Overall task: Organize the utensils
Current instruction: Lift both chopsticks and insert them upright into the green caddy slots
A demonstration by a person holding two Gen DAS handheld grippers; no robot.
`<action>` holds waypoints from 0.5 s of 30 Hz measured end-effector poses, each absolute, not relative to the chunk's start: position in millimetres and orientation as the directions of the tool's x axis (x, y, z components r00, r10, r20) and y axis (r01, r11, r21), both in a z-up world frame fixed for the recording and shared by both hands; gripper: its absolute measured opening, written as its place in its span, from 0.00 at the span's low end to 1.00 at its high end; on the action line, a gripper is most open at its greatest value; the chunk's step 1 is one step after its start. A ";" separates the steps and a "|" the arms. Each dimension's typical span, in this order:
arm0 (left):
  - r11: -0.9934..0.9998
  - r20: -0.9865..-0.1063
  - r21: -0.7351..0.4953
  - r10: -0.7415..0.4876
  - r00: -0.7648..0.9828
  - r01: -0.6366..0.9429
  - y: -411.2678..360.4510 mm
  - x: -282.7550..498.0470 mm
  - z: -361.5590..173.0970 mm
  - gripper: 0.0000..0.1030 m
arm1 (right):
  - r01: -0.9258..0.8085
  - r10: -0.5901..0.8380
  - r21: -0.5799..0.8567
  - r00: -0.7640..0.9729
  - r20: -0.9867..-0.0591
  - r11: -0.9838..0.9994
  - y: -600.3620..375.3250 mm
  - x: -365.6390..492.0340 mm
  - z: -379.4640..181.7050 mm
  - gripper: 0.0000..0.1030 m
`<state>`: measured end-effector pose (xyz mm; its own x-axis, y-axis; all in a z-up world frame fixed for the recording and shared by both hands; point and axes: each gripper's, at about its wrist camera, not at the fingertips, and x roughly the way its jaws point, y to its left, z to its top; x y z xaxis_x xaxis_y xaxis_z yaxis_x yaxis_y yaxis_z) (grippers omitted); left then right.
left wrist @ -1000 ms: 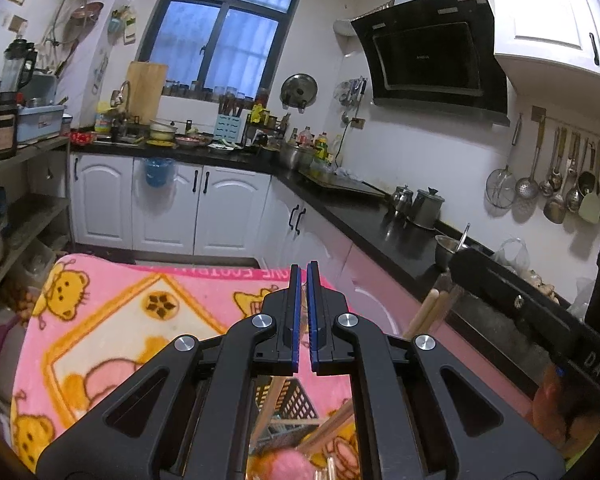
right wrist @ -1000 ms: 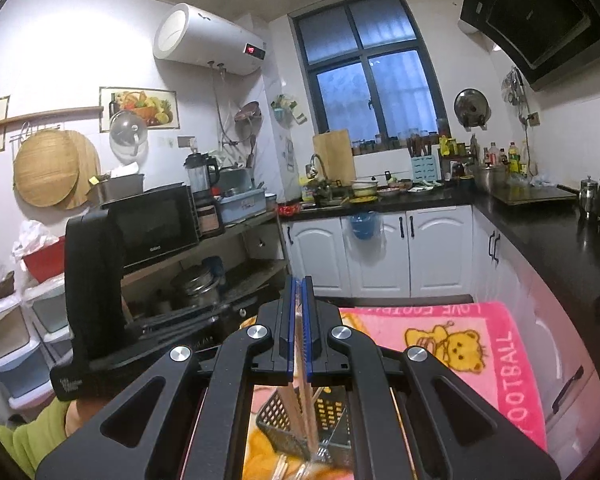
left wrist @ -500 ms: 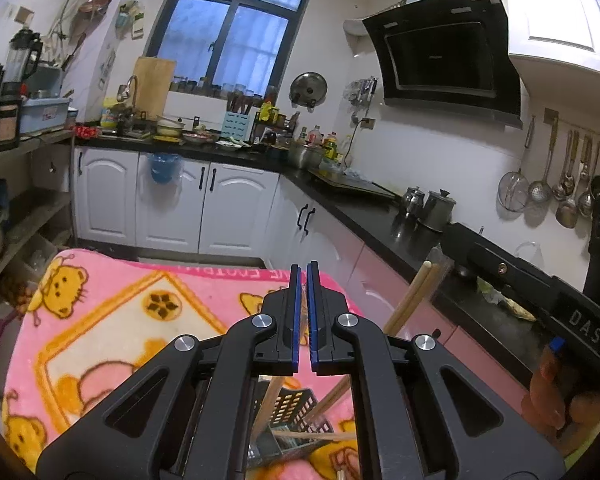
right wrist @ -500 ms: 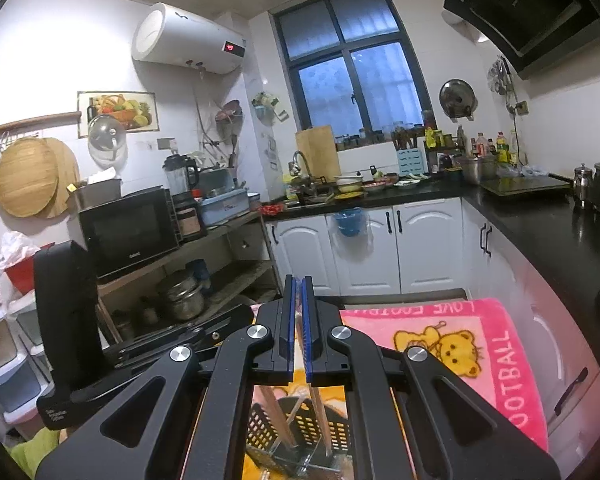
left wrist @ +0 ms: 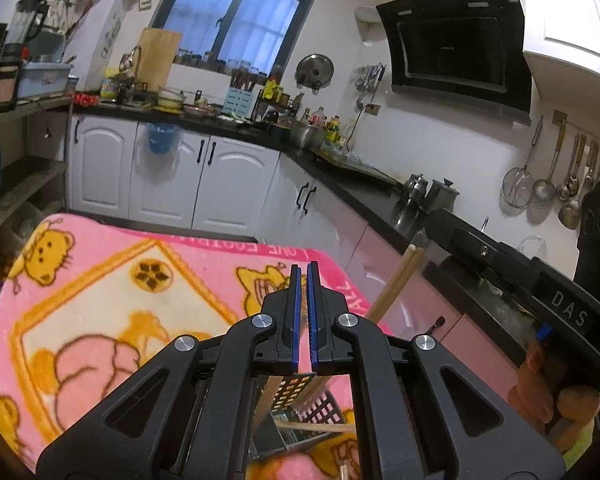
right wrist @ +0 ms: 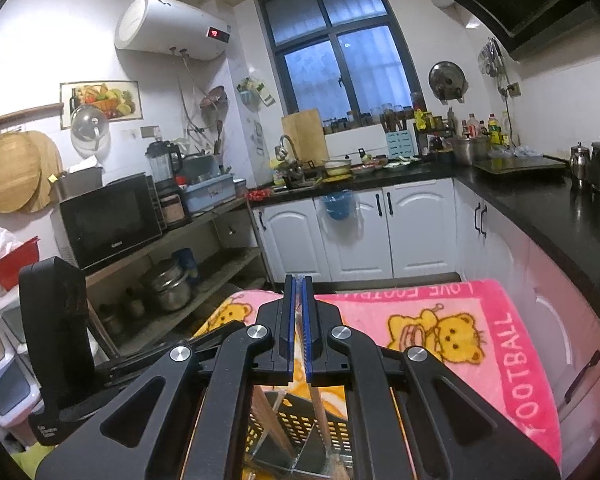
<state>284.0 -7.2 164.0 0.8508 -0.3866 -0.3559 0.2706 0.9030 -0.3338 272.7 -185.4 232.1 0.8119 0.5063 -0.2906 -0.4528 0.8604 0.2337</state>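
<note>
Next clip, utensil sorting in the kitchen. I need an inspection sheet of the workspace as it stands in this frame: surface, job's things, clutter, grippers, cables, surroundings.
Surface: pink bear-print blanket covers the work surface.
Job's things: dark slotted basket sits on the blanket below both grippers; wooden chopsticks slant up past the left gripper, more lie in and across the basket.
Clutter: nothing seen on the blanket beyond the basket.
Grippers: left gripper shut, nothing visibly between its pads; right gripper shut on a thin stick, likely a chopstick.
Cables: nothing seen near the work.
Surroundings: black countertop, white cabinets, range hood, microwave, hanging ladles.
</note>
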 end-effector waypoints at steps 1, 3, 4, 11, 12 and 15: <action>0.903 -0.360 -0.334 -0.388 0.848 0.271 -7.6 284.8 161.3 0.01 | -0.449 0.503 0.234 0.811 -0.298 0.863 -184.1 275.0 228.0 0.03; 0.905 -0.378 -0.327 -0.390 0.840 0.273 -10.0 287.8 153.5 0.01 | -0.443 0.499 0.235 0.809 -0.311 0.865 -182.7 278.2 221.7 0.03; 0.906 -0.384 -0.324 -0.390 0.837 0.274 -11.0 288.8 149.9 0.01 | -0.441 0.497 0.233 0.809 -0.314 0.867 -182.0 278.8 219.2 0.03; 0.917 -0.417 -0.305 -0.371 0.830 0.257 -12.4 291.7 129.7 0.01 | -0.406 0.464 0.226 0.806 -0.368 0.885 -184.8 288.0 193.5 0.03; 0.918 -0.422 -0.304 -0.371 0.828 0.256 -12.1 291.9 127.0 0.01 | -0.401 0.460 0.228 0.806 -0.373 0.887 -185.5 288.9 191.2 0.03; 0.924 -0.429 -0.290 -0.359 0.829 0.250 -12.2 291.3 121.3 0.01 | -0.383 0.449 0.236 0.799 -0.400 0.893 -190.1 293.0 178.5 0.03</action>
<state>291.3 -12.2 121.3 0.8287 -0.3594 -0.4292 0.2502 0.9236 -0.2903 293.0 -190.1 178.5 0.7990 0.4486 -0.4005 -0.3831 0.8931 0.2359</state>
